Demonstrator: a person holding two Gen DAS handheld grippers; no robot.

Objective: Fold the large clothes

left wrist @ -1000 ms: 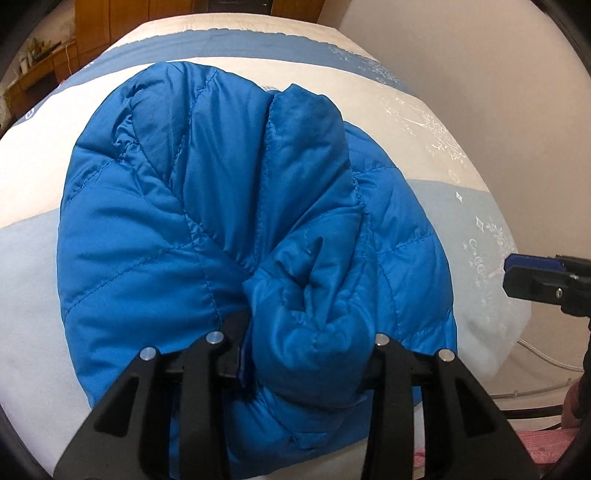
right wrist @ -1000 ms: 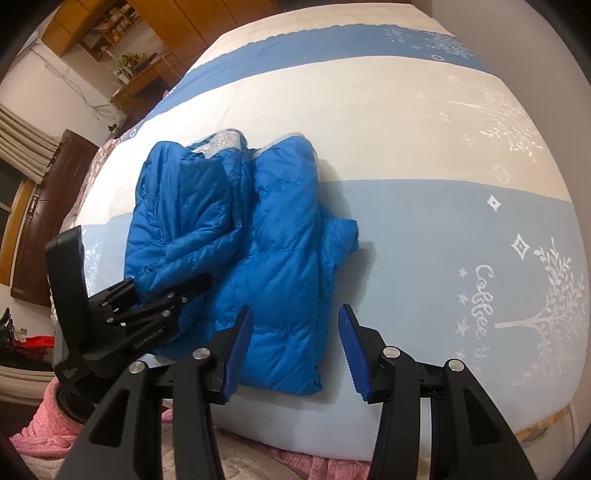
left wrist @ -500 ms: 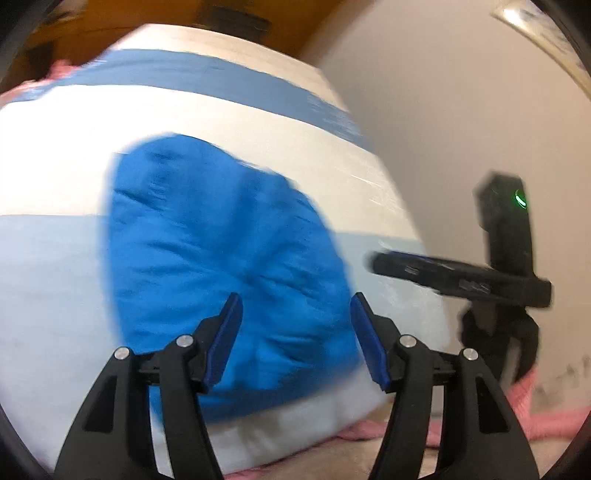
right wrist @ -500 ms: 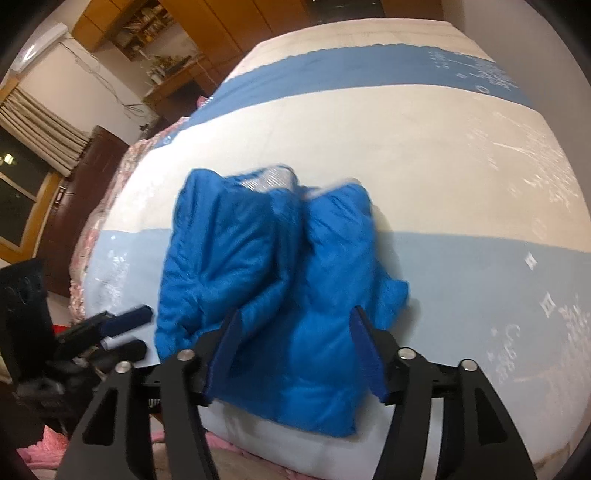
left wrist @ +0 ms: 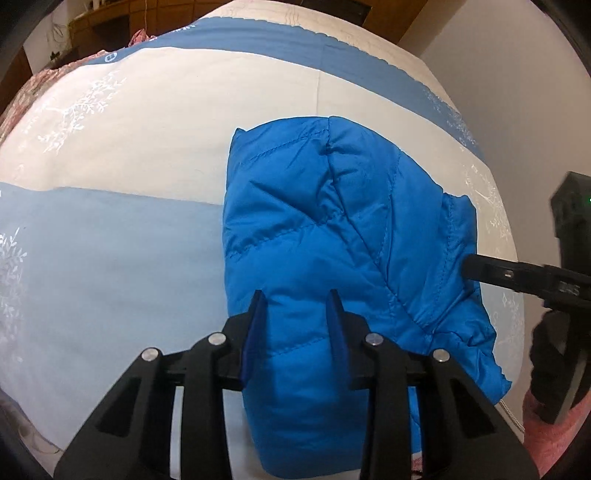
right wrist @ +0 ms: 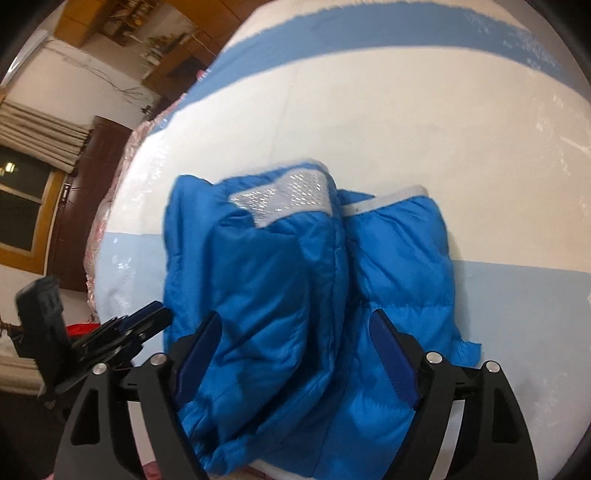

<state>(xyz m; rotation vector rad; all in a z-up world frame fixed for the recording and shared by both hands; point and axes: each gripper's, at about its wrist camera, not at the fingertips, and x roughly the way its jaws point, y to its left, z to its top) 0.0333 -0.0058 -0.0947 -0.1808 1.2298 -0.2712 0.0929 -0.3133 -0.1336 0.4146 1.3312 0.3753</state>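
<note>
A blue puffer jacket point(left wrist: 332, 240) lies folded in a bundle on the bed near its front edge. In the right wrist view the jacket point(right wrist: 295, 277) shows a silver lining patch at its far end. My left gripper point(left wrist: 297, 317) is open, its jaws over the jacket's near edge. My right gripper point(right wrist: 295, 343) is open wide with jacket fabric between its jaws. The right gripper also shows at the right of the left wrist view point(left wrist: 517, 273). The left gripper shows at the lower left of the right wrist view point(right wrist: 110, 336).
The bed has a striped cover of white, light blue and dark blue bands point(left wrist: 110, 240). A plain wall point(left wrist: 498, 55) stands to the right. Wooden furniture point(right wrist: 110, 22) and a window point(right wrist: 22, 210) are at the far left. Pink fabric point(left wrist: 554, 443) lies by the bed's edge.
My left gripper has let go of the jacket fold and opened, then shifted left. My right gripper has moved in over the jacket's near edge.
</note>
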